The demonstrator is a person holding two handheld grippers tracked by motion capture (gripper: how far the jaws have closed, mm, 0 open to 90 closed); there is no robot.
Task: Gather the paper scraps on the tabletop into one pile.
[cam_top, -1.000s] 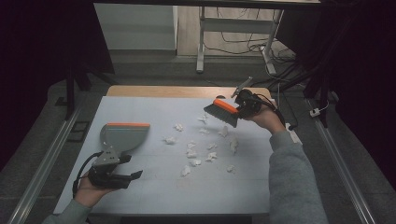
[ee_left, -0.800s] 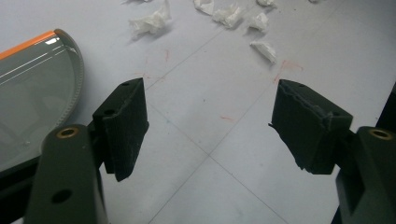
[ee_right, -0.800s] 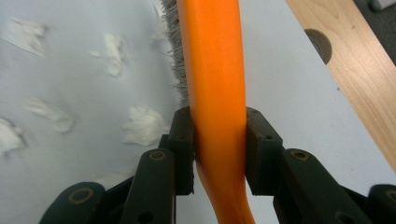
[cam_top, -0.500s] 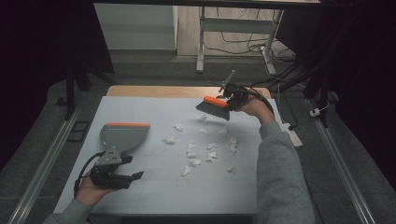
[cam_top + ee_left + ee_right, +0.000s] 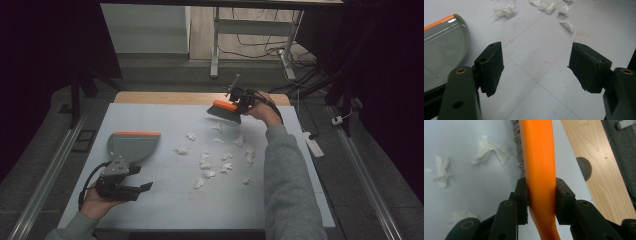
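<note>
Upper centre, high view: right gripper clamped on orange-backed hand brush w/ grey bristles, bristles by far paper scraps.
Mid table: crumpled white paper scraps, scattered.
Lower left: left gripper, jaws wide apart, empty, just behind grey plastic dustpan w/ orange lip.

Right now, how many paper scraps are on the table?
13, roughly: paper scraps scattered between the dustpan and the brush; more may hide behind the brush.
</note>
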